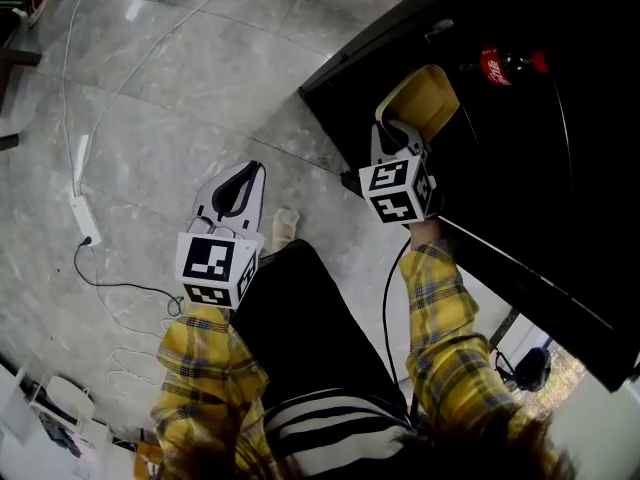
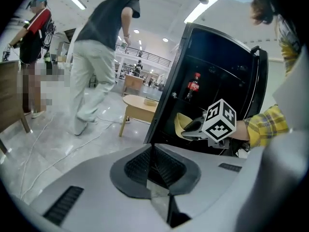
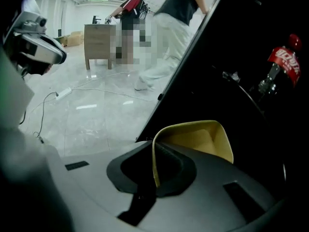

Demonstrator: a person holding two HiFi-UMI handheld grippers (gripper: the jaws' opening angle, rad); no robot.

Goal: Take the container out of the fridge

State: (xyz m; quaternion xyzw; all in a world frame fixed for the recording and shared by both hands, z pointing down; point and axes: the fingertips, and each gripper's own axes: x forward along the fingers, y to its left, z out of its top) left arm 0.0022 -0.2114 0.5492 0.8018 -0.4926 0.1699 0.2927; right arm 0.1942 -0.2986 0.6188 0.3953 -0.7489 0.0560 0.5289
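Off to the left of my left claw (image 1: 250, 173), a white power strip (image 1: 85, 220) and its cable lie on the grey floor (image 1: 150, 118). That claw hangs over the floor with its jaws pressed together and nothing between them (image 2: 154, 151). Well to its right, my right claw (image 1: 395, 128) reaches into the open front of the black fridge (image 1: 540, 168). Its jaws are clamped on the near wall of the yellow container (image 1: 425, 98), and the thin yellow rim stands upright between them (image 3: 153, 170). The container (image 3: 203, 139) extends ahead of this claw, in the fridge's dark opening. I cannot tell whether it rests on a shelf. Farther in and to the right of the right claw, a red-labelled bottle (image 3: 282, 62) stands inside the fridge.
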